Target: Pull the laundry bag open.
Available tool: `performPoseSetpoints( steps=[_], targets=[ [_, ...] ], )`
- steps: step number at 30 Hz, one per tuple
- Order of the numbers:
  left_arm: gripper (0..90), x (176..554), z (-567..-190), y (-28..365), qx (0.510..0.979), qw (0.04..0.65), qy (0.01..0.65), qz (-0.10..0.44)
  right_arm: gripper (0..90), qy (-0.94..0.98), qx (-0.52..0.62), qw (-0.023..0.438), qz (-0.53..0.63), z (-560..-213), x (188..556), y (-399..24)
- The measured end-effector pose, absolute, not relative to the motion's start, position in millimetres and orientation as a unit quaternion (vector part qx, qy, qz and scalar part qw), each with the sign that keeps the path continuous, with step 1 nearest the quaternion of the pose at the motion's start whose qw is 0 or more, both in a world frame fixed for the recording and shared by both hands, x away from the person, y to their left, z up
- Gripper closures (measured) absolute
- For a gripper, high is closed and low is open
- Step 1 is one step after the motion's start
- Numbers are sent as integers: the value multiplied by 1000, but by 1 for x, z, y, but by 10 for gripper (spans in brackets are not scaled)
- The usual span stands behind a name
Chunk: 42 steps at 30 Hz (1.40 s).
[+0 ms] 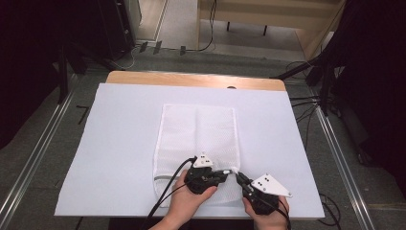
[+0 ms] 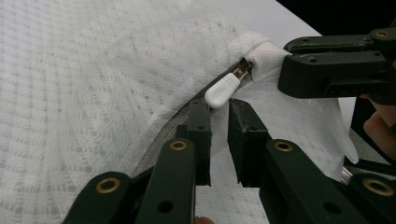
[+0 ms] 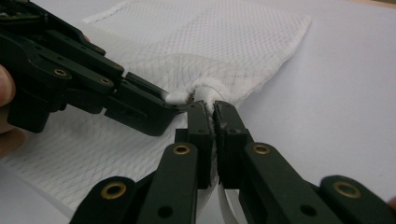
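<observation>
A white mesh bag [image 1: 198, 129] lies flat on the white-covered table [image 1: 119, 143], its zip along the near edge. My left gripper [image 1: 224, 172] is open. In the left gripper view its jaw tips [image 2: 220, 108] sit just short of the white zipper pull [image 2: 223, 90], and one tip touches the pull's end. My right gripper [image 1: 238, 175] is shut on the bag's folded corner by the zip end [image 3: 205, 91], with fabric pinched between its jaws [image 3: 214, 109]. The right gripper view has the left gripper [image 3: 93, 88] coming in from the left, next to the pull [image 3: 175, 97].
The table's wooden far edge [image 1: 191, 79] shows beyond the white cover. Cables [image 1: 306, 103] and metal rails [image 1: 33, 158] run on the floor on both sides. White cover lies bare left and right of the bag.
</observation>
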<state>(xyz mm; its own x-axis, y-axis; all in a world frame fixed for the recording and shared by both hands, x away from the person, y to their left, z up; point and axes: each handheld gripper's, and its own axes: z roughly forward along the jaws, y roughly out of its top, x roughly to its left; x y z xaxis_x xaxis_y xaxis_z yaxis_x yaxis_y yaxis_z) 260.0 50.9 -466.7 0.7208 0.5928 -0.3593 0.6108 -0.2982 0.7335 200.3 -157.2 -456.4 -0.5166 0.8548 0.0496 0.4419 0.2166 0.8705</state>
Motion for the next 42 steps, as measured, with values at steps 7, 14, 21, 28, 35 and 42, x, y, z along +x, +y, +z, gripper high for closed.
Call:
performPoseSetpoints(
  steps=[7, 14, 21, 28, 35, 42],
  targets=[
    [681, 259, -460, 58, 798, 483, 361, -22, 876, 741, 437, 225, 458, -455, 201, -158],
    [668, 263, -456, 62, 781, 505, 365, -43, 876, 745, 428, 225, 459, -455, 200, -155],
    [667, 268, -453, 63, 771, 516, 365, -72, 876, 750, 416, 231, 459, -453, 198, -153],
    [837, 270, -455, 61, 777, 503, 370, -79, 877, 747, 419, 225, 464, -452, 198, -153],
    [870, 268, -455, 61, 790, 486, 367, -64, 880, 750, 427, 211, 458, -451, 199, -151],
    [873, 266, -454, 61, 801, 475, 363, -48, 893, 749, 438, 208, 452, -447, 200, -151]
  ],
)
